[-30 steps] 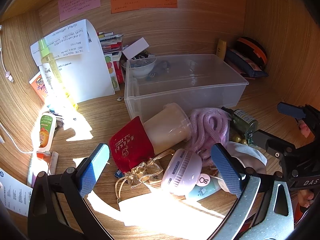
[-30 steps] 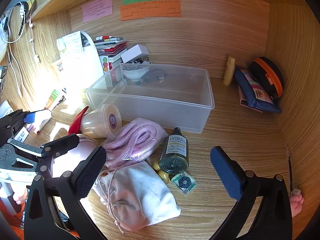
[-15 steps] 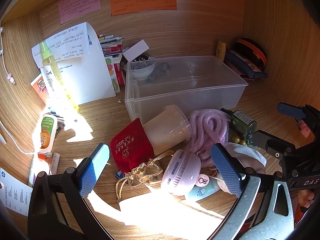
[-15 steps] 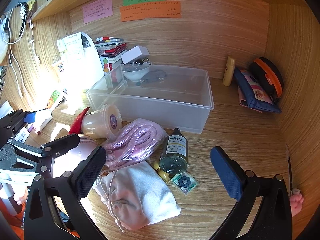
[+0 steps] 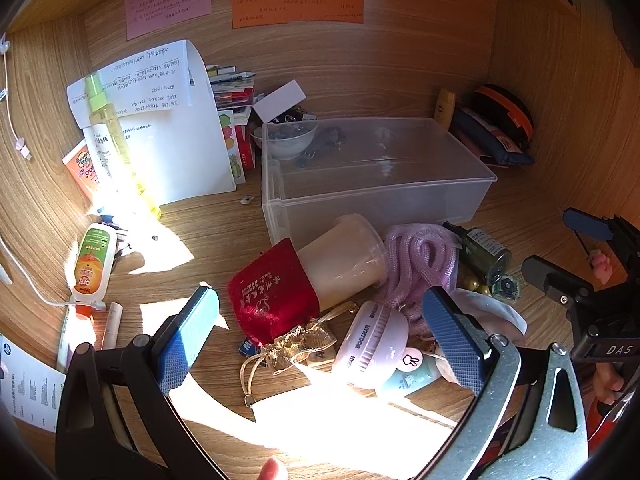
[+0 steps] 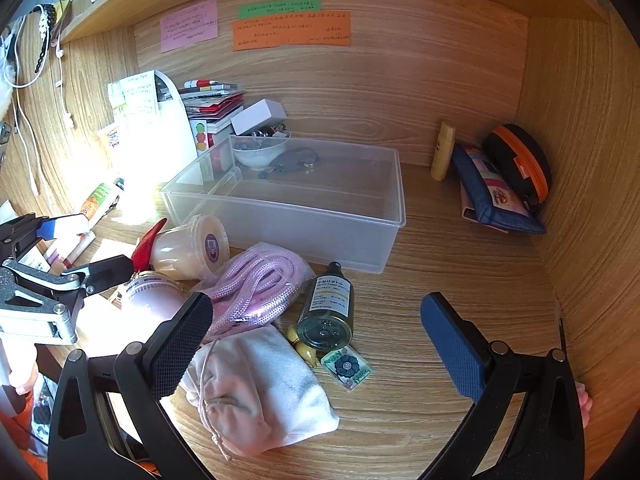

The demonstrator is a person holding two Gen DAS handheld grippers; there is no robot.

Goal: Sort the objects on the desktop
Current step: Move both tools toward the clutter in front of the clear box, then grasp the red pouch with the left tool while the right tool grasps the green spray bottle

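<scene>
A wooden desk (image 6: 460,280) set in a wood-panelled alcove carries the clutter, with pink, green and orange paper notes (image 6: 292,30) stuck on the back wall and bright sunlight falling across the left side. Near the middle stands a clear plastic bin (image 6: 296,216), open at the top, with a small white bowl (image 6: 258,154) at its far left corner. In front of the bin lies a heap of things: a red pouch (image 5: 274,292) with a gold-trimmed mouth, a cream tub (image 5: 344,258) on its side touching the pouch, a coil of pink rope (image 6: 256,288), a round pink case (image 5: 370,346), a white drawstring bag (image 6: 256,388), and a dark green bottle (image 6: 328,304) lying beside the rope with its base toward the camera. A dark blue pencil case (image 6: 492,196) and a black-and-orange case (image 6: 520,164) rest against the right wall, well apart from the heap. The left gripper (image 5: 320,338) hovers above the pouch and round case, its blue-padded fingers spread wide and holding nothing. The right gripper (image 6: 316,344) hangs over the bottle and the drawstring bag, fingers likewise spread wide and empty.
</scene>
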